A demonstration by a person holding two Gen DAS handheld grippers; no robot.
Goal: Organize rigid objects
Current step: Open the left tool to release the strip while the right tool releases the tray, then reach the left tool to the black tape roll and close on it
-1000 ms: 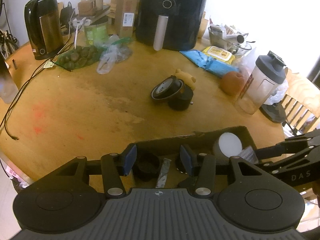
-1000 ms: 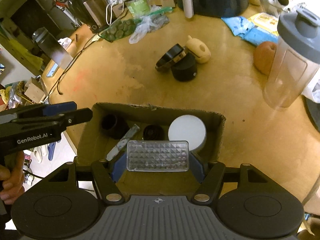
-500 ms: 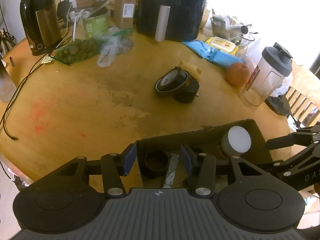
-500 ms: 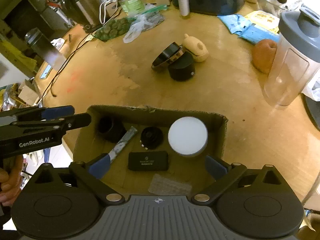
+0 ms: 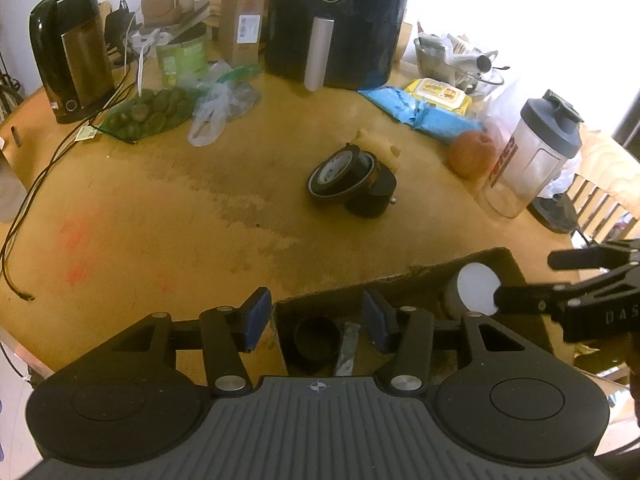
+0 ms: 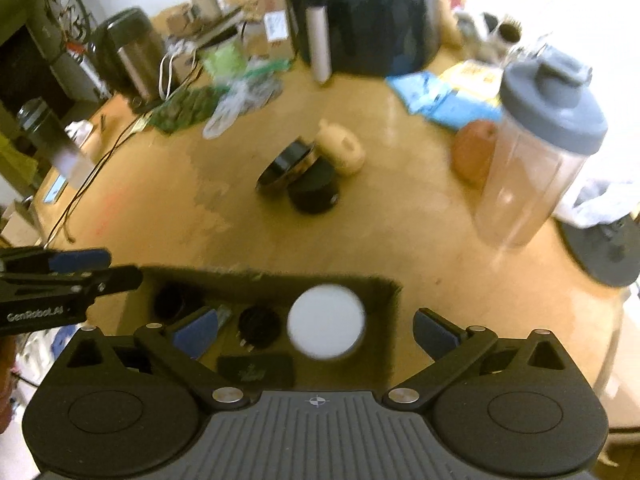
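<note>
At the bottom of the frame the right gripper (image 6: 314,330) gapes wide and empty over the cardboard box (image 6: 386,296); the left gripper (image 5: 316,316) hangs half-open, holding nothing. The box already holds a white-lidded jar (image 6: 326,322) and dark pieces. Mid-frame, tape rolls (image 5: 342,176) and a cream figurine (image 6: 342,150) still wait on the table (image 5: 160,216).

The wooden bench (image 5: 168,216) looks worn and matt; the cardboard box (image 5: 400,280) rough-edged; the tape roll (image 5: 340,174) glossy; the shaker bottle (image 5: 532,164) clear plastic.
</note>
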